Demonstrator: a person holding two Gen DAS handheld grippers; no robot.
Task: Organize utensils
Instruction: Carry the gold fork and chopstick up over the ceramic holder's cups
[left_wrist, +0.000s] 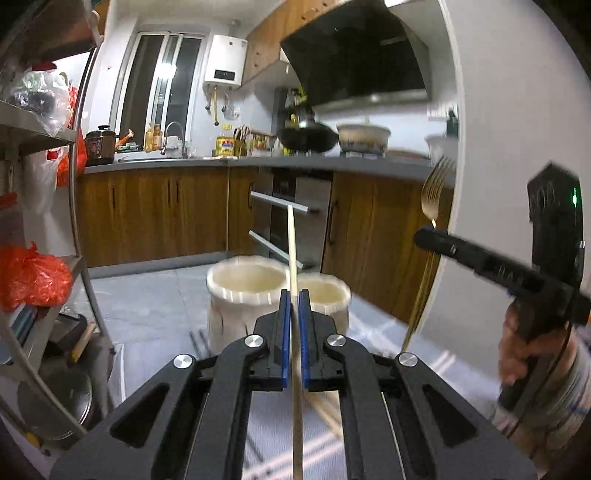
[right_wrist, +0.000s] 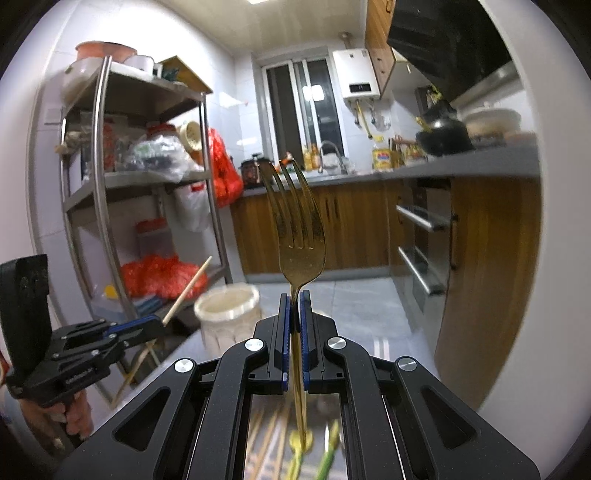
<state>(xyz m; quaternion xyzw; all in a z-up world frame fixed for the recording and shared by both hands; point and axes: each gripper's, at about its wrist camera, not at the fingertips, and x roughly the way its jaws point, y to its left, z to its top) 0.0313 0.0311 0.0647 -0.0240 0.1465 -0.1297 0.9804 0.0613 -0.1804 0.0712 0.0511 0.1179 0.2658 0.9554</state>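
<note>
Chopstick (left_wrist: 292, 251) upright, clamped in left gripper (left_wrist: 294, 299) over two cream cups (left_wrist: 243, 291). Fork (right_wrist: 297, 225) tines-up, clamped in right gripper (right_wrist: 294, 301), off to the right. Lower each straight over its own cup w/o tilting; release only once inside rim.

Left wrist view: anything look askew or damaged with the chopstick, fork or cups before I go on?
Nothing looks damaged or spilled. The left tool grips one chopstick, the right tool a gold fork, tines up. Both white cups stand upright. Only oddity: motion blur.
</note>
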